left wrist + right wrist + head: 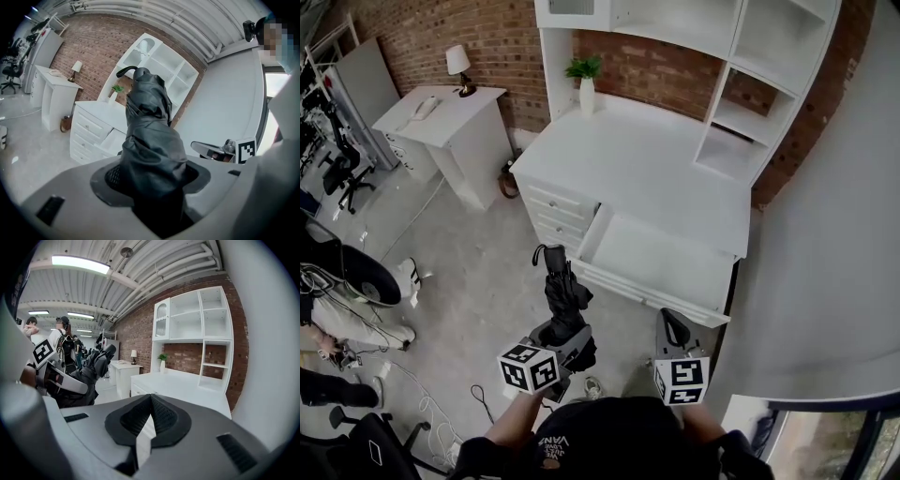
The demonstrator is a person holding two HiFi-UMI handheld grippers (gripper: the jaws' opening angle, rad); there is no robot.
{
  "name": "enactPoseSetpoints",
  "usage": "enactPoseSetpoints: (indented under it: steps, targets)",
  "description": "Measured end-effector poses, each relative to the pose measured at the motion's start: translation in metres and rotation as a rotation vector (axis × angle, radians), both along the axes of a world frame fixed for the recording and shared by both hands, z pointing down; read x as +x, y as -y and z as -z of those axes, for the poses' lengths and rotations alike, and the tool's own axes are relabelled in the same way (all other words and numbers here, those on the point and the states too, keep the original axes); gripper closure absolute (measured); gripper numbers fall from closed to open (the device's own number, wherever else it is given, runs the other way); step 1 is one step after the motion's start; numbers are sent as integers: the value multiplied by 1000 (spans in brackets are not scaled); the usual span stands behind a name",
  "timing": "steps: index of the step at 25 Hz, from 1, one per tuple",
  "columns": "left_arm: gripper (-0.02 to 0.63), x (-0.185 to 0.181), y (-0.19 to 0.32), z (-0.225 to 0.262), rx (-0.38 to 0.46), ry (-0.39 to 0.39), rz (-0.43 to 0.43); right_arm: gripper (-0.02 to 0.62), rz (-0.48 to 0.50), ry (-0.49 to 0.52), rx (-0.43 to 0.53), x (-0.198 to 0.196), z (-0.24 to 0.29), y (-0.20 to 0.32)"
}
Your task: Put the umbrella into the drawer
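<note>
A folded black umbrella (562,295) with a hooked handle stands upright in my left gripper (565,339), which is shut on its lower part. In the left gripper view the umbrella (150,136) fills the space between the pads (112,176). The white desk's top drawer (661,262) is pulled out and bare, just ahead and to the right of the umbrella. My right gripper (675,328) hangs in front of the drawer with nothing in it. Its pads (161,416) meet at the tips. The right gripper view also shows the umbrella (89,373) to its left.
A white desk with a shelf hutch (647,159) stands against the brick wall, with a potted plant (586,80) on it. A small white table (441,117) with a lamp is at the left. Cables and chairs (342,178) lie on the floor at left. A curved grey wall (825,281) is at right.
</note>
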State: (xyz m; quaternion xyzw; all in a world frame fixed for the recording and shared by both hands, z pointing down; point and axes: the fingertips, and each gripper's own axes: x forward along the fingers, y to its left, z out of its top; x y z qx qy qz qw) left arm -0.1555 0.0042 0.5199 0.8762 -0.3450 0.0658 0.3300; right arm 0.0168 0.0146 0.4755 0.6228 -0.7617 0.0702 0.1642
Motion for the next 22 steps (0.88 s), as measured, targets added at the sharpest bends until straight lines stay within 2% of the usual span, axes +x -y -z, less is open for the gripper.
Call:
enactPoseSetpoints:
  steps: [6,17,22]
  targets:
    - [359,26,48,-14,-10,22,-24,594,17,6,-1,17,-9,47]
    - [359,106,142,-29,-37,41,-2,594,81,16,-15,75,-12,131]
    - [359,148,185,-55,-100,18,34,594,111,16,-33,105,-21,171]
